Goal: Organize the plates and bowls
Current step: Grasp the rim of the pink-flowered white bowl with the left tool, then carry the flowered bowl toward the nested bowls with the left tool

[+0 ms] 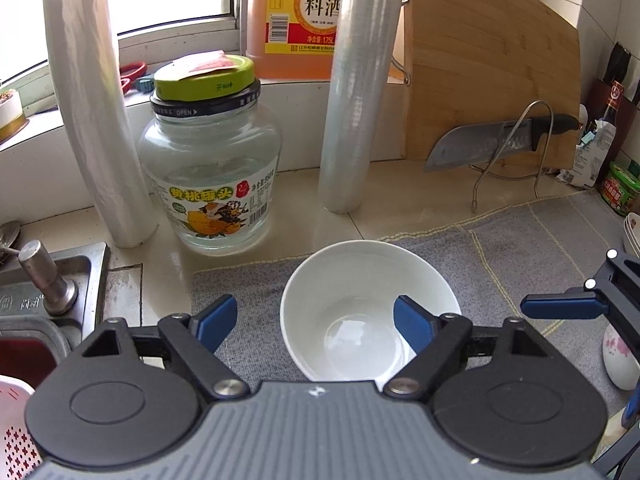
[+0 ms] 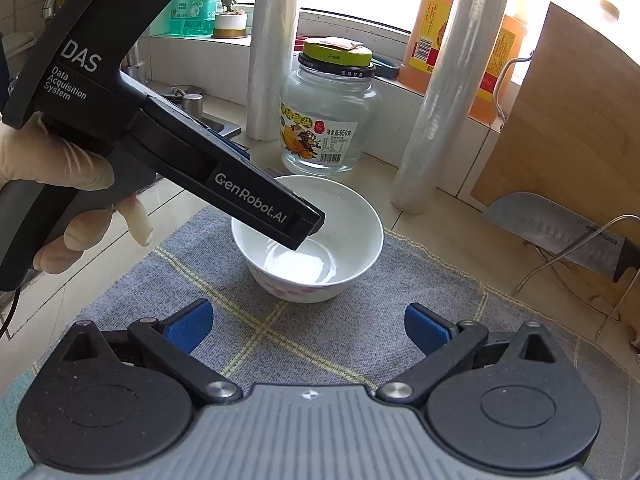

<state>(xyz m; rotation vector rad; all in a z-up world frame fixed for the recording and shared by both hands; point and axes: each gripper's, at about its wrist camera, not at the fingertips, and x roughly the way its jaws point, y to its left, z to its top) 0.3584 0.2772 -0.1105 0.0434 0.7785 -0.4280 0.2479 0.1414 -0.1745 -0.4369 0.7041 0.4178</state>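
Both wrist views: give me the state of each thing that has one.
White bowl: upright, on mat, empty.
Left claw: open, straddling bowl's left rim.
Right claw: open, empty.
Glass jar: upright, lid on.
Knife: resting in wire rack.

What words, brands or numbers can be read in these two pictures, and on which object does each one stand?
"DAS", "Data Acquisition System", "GenRobot.AI": left gripper body.
"恒顺", "料酒", "1.75L": orange bottle label; its small print is unreadable.
"黄桃罐头": glass jar label.
"950克": the same label, seen from the right wrist.
"OPEN": black lid ring.
"SUPOR": knife blade.
Barcodes and the packets at the far right are too small.
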